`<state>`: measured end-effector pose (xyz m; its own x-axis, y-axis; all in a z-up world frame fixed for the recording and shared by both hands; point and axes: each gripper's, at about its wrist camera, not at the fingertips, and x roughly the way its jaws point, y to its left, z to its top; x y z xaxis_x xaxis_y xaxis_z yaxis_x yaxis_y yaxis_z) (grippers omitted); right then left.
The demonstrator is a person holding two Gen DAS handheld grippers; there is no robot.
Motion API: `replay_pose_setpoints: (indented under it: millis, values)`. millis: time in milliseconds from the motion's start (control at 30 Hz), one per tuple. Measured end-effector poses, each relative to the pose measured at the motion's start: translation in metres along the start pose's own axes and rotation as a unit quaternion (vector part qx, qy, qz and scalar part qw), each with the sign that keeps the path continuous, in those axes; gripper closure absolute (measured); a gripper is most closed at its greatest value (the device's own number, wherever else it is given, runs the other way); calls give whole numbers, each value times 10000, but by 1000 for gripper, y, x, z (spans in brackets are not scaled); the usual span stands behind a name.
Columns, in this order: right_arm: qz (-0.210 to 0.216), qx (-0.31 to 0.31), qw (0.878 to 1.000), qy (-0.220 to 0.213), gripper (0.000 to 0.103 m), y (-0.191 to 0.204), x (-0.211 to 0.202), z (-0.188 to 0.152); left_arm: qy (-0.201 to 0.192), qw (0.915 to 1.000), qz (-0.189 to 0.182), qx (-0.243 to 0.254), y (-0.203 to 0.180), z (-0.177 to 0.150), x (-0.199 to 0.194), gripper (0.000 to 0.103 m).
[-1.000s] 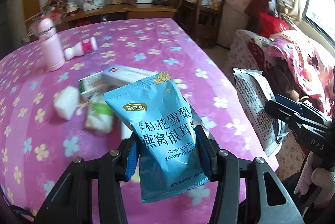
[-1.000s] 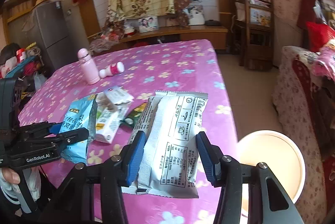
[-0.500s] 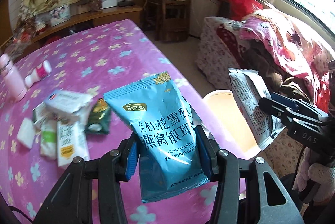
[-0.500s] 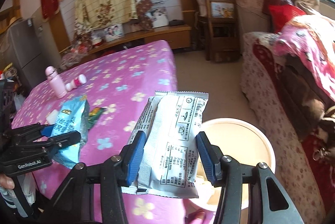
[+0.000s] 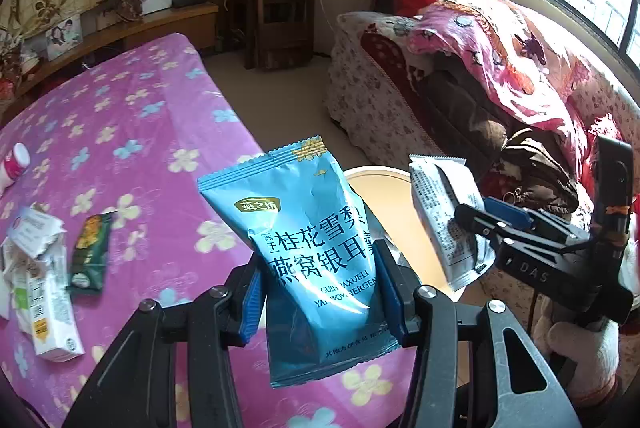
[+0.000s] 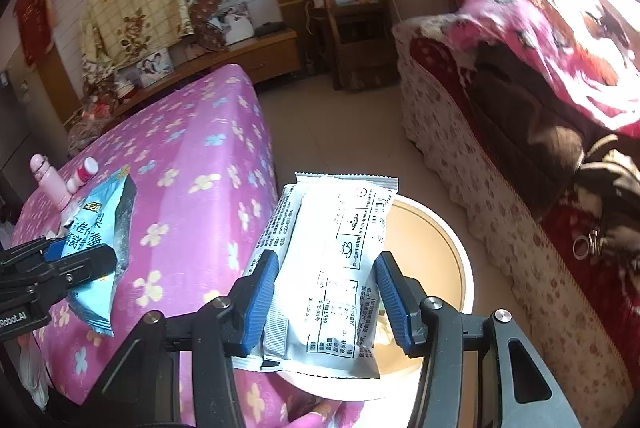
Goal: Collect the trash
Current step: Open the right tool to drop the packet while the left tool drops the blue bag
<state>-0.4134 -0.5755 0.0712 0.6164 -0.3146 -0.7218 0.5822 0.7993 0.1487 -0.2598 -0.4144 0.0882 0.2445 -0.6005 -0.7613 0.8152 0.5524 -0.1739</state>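
Pink flowered tablecloth point(image 5: 132, 132) beside floral sofa point(image 5: 384, 124)

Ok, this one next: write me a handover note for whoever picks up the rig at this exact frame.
Left tongs: shut on the blue snack bag, held above the table's edge.
Right tongs: shut on the white wrapper, held over the round bin beside the table.
Done: two pieces picked up, neither dropped yet.
Left: release both into the bin, then fetch the green packet, the white carton and the crumpled paper lying on the pink tablecloth. A small pink-capped bottle lies further back; whether it is trash is unclear.
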Motion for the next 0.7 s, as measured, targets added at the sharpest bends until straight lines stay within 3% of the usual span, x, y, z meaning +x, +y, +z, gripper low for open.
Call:
replay_pose_setpoints:
  millis: [300,700]
  values:
    - [-199,297,9993,89,49,-26,15,-8,177,9998,-39,59,-16,1,29,51]
    - [-342,354,9987,106,49,-29,21,-10,248,9997,-58,-14,-21,6,47,51]
